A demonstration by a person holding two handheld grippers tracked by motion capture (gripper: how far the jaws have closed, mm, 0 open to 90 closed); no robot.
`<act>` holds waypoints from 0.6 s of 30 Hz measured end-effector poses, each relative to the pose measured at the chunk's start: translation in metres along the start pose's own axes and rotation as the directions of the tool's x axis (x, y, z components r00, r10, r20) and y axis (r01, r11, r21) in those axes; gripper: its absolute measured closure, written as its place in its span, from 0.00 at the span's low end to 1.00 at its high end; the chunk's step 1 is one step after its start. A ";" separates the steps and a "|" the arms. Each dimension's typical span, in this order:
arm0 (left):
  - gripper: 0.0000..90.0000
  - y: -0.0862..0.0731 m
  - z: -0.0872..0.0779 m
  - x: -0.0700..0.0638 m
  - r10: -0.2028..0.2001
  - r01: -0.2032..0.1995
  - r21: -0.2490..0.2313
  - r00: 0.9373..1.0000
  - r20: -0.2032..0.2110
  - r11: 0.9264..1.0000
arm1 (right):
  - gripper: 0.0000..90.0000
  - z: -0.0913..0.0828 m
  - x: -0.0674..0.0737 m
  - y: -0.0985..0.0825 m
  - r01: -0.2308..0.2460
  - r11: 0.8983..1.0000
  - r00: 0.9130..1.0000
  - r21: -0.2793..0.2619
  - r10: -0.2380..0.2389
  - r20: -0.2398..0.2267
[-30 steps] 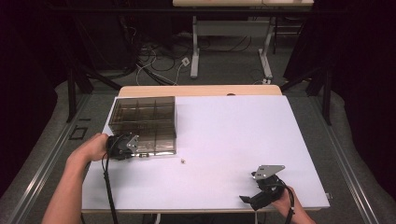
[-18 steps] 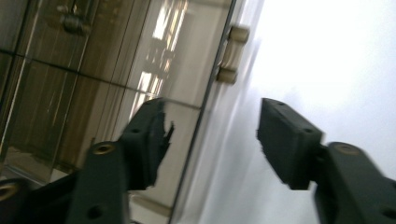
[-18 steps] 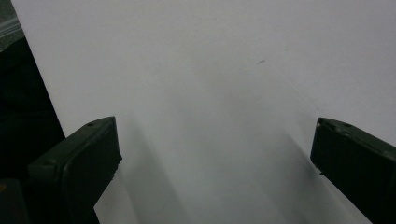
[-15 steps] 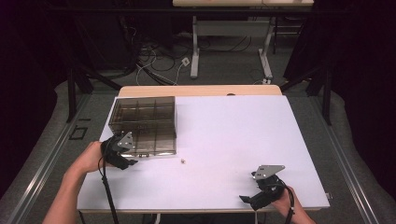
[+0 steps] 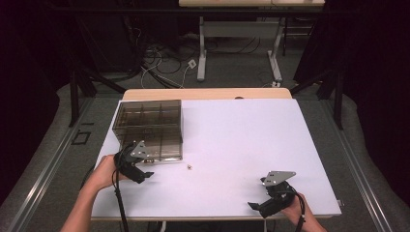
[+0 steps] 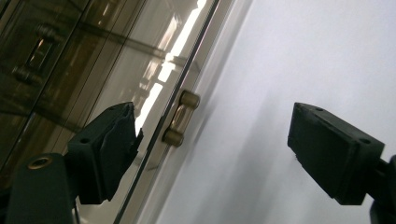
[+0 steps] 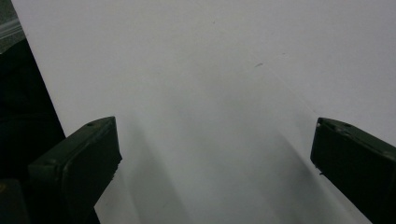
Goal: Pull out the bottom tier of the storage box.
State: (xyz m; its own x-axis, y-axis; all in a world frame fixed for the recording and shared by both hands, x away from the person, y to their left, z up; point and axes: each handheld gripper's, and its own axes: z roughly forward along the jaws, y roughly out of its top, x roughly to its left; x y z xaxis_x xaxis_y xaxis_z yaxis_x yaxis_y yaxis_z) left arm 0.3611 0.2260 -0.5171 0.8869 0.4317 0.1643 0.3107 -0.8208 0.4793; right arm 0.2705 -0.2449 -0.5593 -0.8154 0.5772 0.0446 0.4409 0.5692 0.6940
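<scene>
A smoked clear compartment box point(image 5: 149, 126) stands at the back left of the white table point(image 5: 241, 140). My left gripper point(image 5: 141, 167) hovers just off the box's near edge. In the left gripper view my left gripper point(image 6: 215, 149) is open, its jaws having just been opening. A small brass latch point(image 6: 180, 117) on the box's edge point(image 6: 93, 70) lies ahead between them, untouched. A tiny pale object point(image 5: 190, 167) lies on the table right of that gripper. My right gripper point(image 5: 259, 201) sits near the front right edge; in its own view the right gripper point(image 7: 215, 168) is open over bare white table.
The table's near edge point(image 5: 212, 216) runs just under both hands. A wooden strip point(image 5: 208, 94) borders the far side. Beyond it stand desk legs point(image 5: 203, 48) and loose cables point(image 5: 159, 63) on the floor. Cables trail from both grippers.
The left gripper has drawn back from the box's front toward the near edge, and its jaws have opened. The right gripper has stayed put.
</scene>
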 end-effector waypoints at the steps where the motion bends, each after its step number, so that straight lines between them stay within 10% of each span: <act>1: 0.12 0.001 0.000 -0.002 -0.006 0.006 -0.007 1.000 0.000 1.000 | 0.01 0.000 0.000 0.000 -0.005 1.000 1.000 -0.001 0.005 0.004; 18: 0.02 0.012 0.011 -0.033 -0.053 0.051 -0.056 0.998 -0.032 0.997 | 0.01 -0.002 0.001 0.001 0.002 1.000 1.000 -0.015 -0.002 0.006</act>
State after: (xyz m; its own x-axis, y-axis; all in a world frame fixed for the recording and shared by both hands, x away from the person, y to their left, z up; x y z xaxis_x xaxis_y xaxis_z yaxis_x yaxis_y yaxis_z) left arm 0.3393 0.1976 -0.5265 0.8576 0.4867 0.1665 0.3362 -0.7753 0.5347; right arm 0.2696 -0.2454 -0.5574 -0.8140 0.5796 0.0387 0.4333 0.5614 0.7050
